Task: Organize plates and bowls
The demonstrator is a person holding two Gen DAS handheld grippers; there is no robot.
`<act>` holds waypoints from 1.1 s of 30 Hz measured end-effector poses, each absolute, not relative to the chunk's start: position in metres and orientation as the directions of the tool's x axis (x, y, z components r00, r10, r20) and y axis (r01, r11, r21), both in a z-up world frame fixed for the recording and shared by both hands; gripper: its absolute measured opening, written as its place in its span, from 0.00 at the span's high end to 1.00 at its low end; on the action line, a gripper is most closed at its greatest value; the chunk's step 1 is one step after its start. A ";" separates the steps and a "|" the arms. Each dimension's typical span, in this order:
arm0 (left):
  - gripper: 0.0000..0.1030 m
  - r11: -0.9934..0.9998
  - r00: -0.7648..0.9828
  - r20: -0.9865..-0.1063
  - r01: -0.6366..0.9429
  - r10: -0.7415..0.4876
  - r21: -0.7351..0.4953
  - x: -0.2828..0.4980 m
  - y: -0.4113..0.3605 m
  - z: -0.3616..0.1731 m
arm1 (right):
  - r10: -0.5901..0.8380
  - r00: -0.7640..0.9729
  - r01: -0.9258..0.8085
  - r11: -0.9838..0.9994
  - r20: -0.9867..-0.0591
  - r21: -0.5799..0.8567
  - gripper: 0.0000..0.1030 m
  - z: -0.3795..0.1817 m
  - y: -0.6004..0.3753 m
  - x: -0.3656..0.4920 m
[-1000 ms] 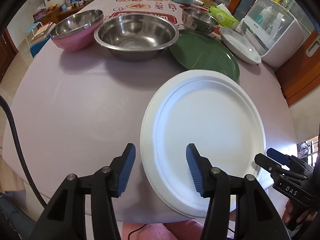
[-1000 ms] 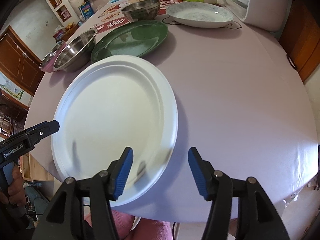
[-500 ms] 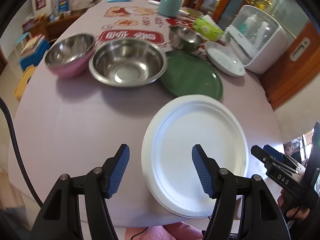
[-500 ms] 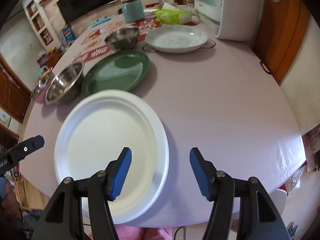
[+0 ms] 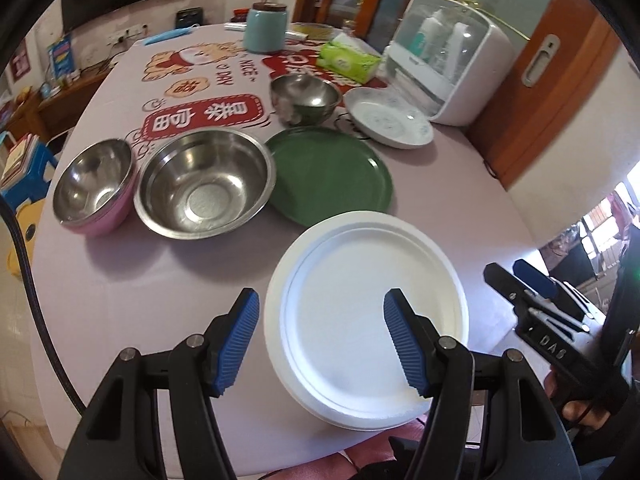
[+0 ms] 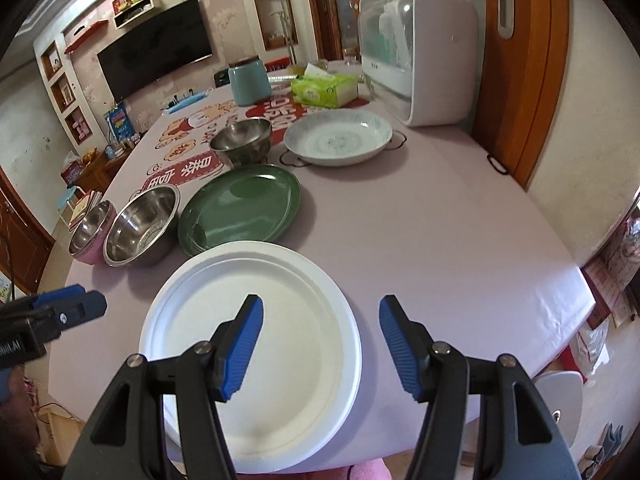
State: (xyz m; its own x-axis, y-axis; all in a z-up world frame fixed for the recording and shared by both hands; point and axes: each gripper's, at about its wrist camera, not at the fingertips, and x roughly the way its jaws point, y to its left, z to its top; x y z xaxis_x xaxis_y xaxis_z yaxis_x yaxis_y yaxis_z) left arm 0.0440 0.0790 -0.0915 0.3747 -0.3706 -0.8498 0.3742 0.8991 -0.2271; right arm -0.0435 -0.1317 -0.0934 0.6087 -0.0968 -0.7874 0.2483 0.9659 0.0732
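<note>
A white paper plate (image 5: 368, 312) (image 6: 256, 332) lies at the table's near edge. Behind it are a green plate (image 5: 332, 174) (image 6: 244, 208), a large steel bowl (image 5: 206, 186) (image 6: 142, 226), a pink-sided steel bowl (image 5: 94, 188) (image 6: 90, 234), a small steel bowl (image 5: 306, 96) (image 6: 242, 140) and a white patterned plate (image 5: 388, 118) (image 6: 338, 138). My left gripper (image 5: 322, 344) is open and empty above the white plate's left rim. My right gripper (image 6: 322, 346) is open and empty above its right rim.
A white dish cabinet (image 5: 452, 64) (image 6: 416, 52) stands at the table's far right. A teal jar (image 5: 266, 28) (image 6: 248, 82) and a green tissue pack (image 5: 348, 60) (image 6: 326, 88) sit behind the dishes. The lilac table (image 6: 440, 240) drops off at the near edge.
Both grippers have pulled back and risen away from the white plate, so more of the table shows. Both stay open. The dishes have not moved.
</note>
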 end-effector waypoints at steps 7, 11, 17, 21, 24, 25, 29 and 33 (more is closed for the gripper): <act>0.38 0.906 0.404 -0.846 0.379 -0.347 -0.191 0.045 0.064 -0.080 | -0.087 0.632 0.233 0.969 -0.770 0.081 0.41 -0.092 -0.147 -0.043; 0.38 0.926 0.426 -0.847 0.331 -0.319 -0.182 0.046 0.054 -0.073 | -0.068 0.644 0.180 0.982 -0.762 0.064 0.41 -0.089 -0.162 -0.039; 0.38 0.955 0.444 -0.857 0.247 -0.263 -0.166 0.044 0.030 -0.066 | -0.008 0.652 0.099 0.992 -0.759 0.074 0.41 -0.087 -0.193 -0.031; 0.38 0.966 0.448 -0.861 0.195 -0.240 -0.168 0.044 0.008 -0.064 | 0.027 0.645 0.046 0.996 -0.763 0.074 0.41 -0.086 -0.217 -0.020; 0.38 0.972 0.451 -0.864 0.167 -0.225 -0.166 0.045 -0.008 -0.063 | 0.039 0.647 0.006 0.998 -0.761 0.056 0.41 -0.083 -0.235 -0.012; 0.38 0.974 0.451 -0.865 0.156 -0.221 -0.167 0.046 -0.015 -0.064 | 0.045 0.649 -0.006 0.999 -0.760 0.054 0.41 -0.082 -0.240 -0.010; 0.38 0.978 0.460 -0.864 0.122 -0.207 -0.169 0.051 -0.039 -0.064 | 0.065 0.655 -0.066 0.997 -0.753 0.029 0.41 -0.077 -0.265 0.004; 0.34 0.981 0.465 -0.864 0.095 -0.192 -0.167 0.061 -0.065 -0.065 | 0.082 0.667 -0.111 0.994 -0.740 0.009 0.41 -0.074 -0.288 0.020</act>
State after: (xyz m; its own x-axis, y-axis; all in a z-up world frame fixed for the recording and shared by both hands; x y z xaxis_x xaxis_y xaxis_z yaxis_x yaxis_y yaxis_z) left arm 0.0614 -0.0650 -0.0653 0.4650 -0.1918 -0.8643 0.0953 0.9814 -0.1666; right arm 0.0201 -0.2879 -0.0735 0.6672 0.0817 -0.7403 -0.1115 0.9937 0.0092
